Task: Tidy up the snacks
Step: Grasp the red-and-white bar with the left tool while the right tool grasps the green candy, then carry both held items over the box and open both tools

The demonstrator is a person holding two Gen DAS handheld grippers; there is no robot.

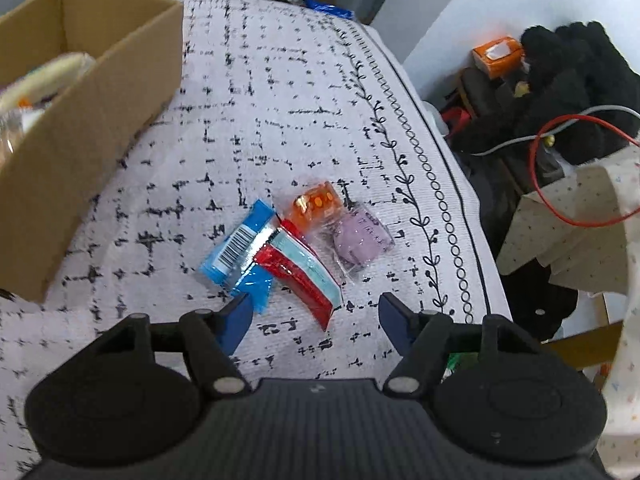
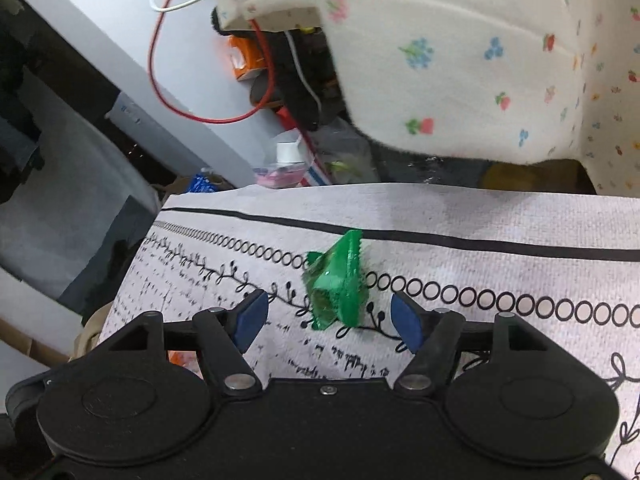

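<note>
Left gripper [image 1: 316, 312] points down at the cloth [image 1: 256, 120], a white cover printed with black dashes and a vine-and-ring border; jaws spread, nothing between the blue pads [image 1: 236, 320]. Just ahead of the fingertips lies a cluster of four wrapped snacks, touching or overlapping: a blue pack [image 1: 236, 246] with a barcode face up, at the left; a red pack [image 1: 302, 276] with a pale blue stripe lying across the blue pack's right end; an orange sweet [image 1: 314, 202] behind them; a lilac sweet [image 1: 362, 240] in clear wrap at the right. The tail of the blue pack lies just beside the left pad; contact cannot be judged. A cardboard box [image 1: 104, 120] stands on the cloth at the left, well apart from the cluster, with wrapped items inside, too blurred to name. Right gripper [image 2: 326, 318] also angled down at the cloth, near its bordered edge; jaws spread, pads clear of everything. A green sweet [image 2: 338, 280] in crinkled wrap rests on the ring border, between the lines of the two fingers and slightly ahead of the tips, not gripped. Beyond the table edge: floral fabric [image 2: 460, 60], a red wire [image 2: 154, 40], dark clutter.
</note>
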